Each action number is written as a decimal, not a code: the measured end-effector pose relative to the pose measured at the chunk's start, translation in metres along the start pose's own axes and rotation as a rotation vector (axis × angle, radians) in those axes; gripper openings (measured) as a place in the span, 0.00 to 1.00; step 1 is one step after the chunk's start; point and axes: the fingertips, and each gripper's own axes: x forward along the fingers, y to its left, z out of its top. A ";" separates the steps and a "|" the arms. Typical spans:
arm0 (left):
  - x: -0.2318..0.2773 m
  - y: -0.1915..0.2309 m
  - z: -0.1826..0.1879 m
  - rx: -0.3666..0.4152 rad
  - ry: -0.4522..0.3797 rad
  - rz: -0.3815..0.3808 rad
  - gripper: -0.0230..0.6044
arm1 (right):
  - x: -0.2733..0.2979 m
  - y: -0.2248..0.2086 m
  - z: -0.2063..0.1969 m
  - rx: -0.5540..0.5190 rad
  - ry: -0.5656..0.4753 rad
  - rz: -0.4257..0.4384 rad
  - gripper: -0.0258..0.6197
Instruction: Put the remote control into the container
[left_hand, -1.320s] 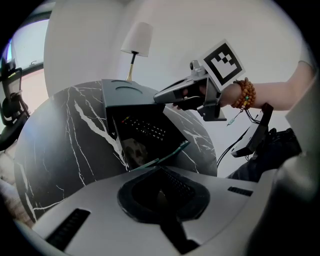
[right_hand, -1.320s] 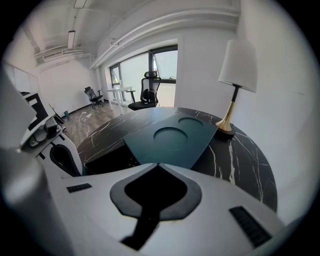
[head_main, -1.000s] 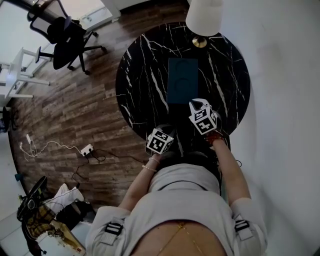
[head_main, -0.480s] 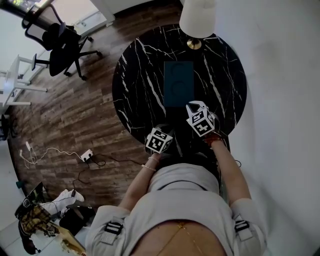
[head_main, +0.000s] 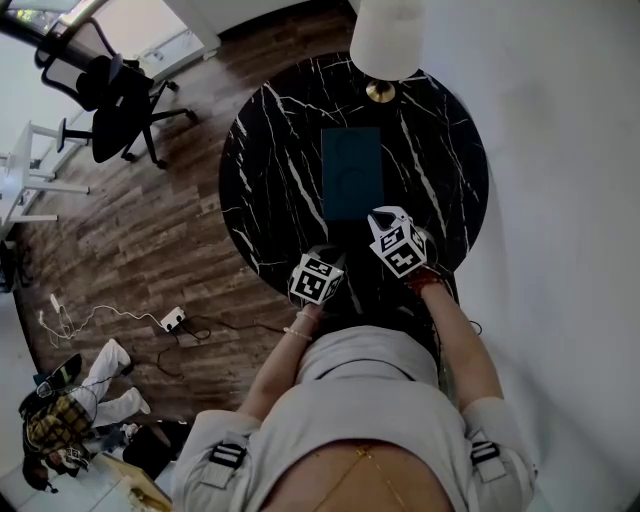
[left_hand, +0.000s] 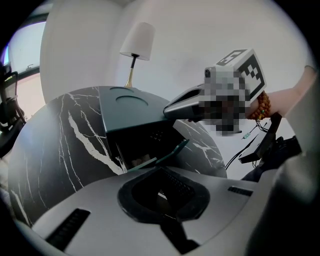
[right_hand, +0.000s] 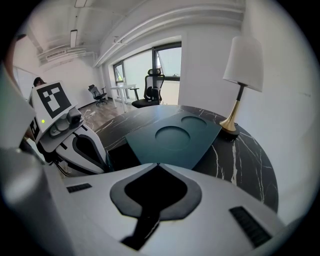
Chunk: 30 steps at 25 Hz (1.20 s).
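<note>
**Remote control (left_hand: 157, 135): stowing in container, entry in progress**

Location: not certain. The only candidate is a dark, key-dotted shape in the shadow inside the open front of the container (head_main: 351, 172), seen from the left gripper view. No other view shows it.

Container: teal box, lying flat at the middle of the table (head_main: 270, 170). Its top carries two round recesses. A thin teal flap (left_hand: 170, 152) hangs out from the open front towards the person.

Left gripper (left_hand: 160, 167): low at the open front, jaws drawn together at the tips. The flap lies right at those tips; whether it is nipped cannot be told.

Right gripper (right_hand: 157, 164): jaws closed on nothing, nose at the near edge of the container's top. Contact is unclear.

Handling note (judgement): the step appears to be seating the remote and dealing with the flap.
- Work the left gripper level with the tabletop, so the flap swings rather than creases.
- Confirm the remote sits fully behind the opening before the flap goes up.
- Let the right gripper bear lightly on the top, so the box does not slide on the polished marble.
- Keep well clear of the lamp (head_main: 387, 40).

Count:
- remote control, one (probable)
- container, one
- flap, one
- grippers, two
- table, one
- lamp, one
</note>
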 end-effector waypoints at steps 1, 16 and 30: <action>0.001 0.001 0.001 -0.001 -0.004 0.001 0.04 | 0.000 0.000 0.000 0.001 0.002 0.002 0.06; 0.009 0.016 0.021 -0.012 -0.038 0.022 0.04 | 0.001 0.000 0.000 0.013 0.017 0.011 0.06; 0.021 0.029 0.038 -0.007 -0.075 0.068 0.04 | 0.001 0.000 0.000 0.013 0.014 0.005 0.06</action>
